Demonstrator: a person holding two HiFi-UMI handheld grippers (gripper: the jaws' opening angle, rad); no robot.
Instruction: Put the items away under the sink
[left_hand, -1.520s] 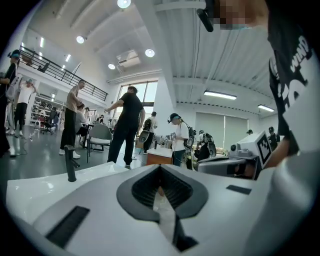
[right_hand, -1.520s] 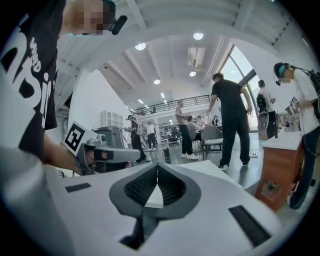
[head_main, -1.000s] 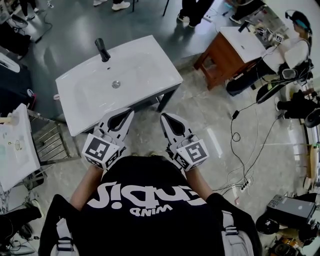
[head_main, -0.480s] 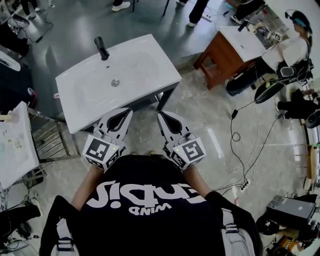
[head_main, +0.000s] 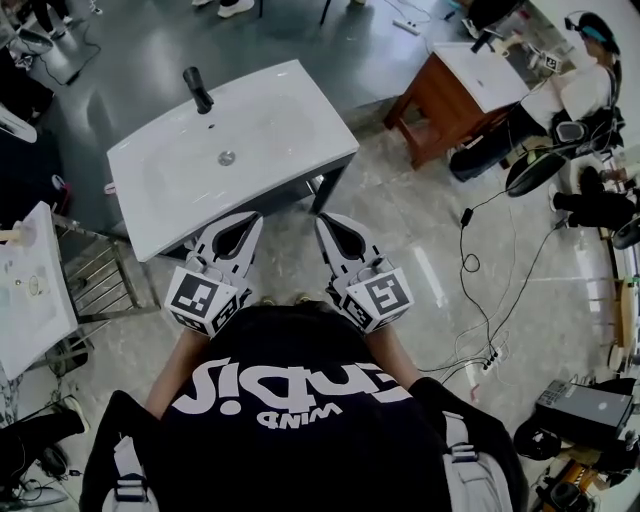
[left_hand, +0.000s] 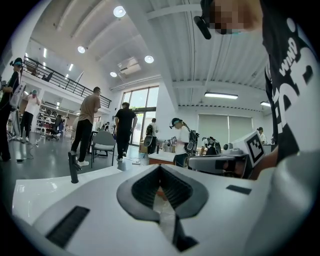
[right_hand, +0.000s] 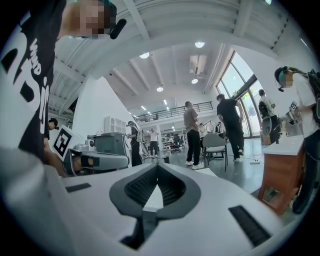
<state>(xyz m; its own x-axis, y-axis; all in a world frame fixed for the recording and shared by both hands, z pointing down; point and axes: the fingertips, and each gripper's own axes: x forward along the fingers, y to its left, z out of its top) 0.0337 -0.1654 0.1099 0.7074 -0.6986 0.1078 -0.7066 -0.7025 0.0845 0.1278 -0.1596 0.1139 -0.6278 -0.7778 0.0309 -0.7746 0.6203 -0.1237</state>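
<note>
Sink (head_main: 285, 125) slightly higher in view, left tool (head_main: 250, 217), right tool (head_main: 326, 218) unmoved, closed

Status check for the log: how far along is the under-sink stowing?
Done: nothing shows; the space under the sink is out of view. In hand: nothing; left tongs and right tongs are shut, empty, short of it. Left: apparently everything; no items in view to stow.

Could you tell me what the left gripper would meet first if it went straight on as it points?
Most likely the white sink: the left gripper points at its near edge, just ahead. Whether it would strike the rim or skim over it, I cannot tell.
</note>
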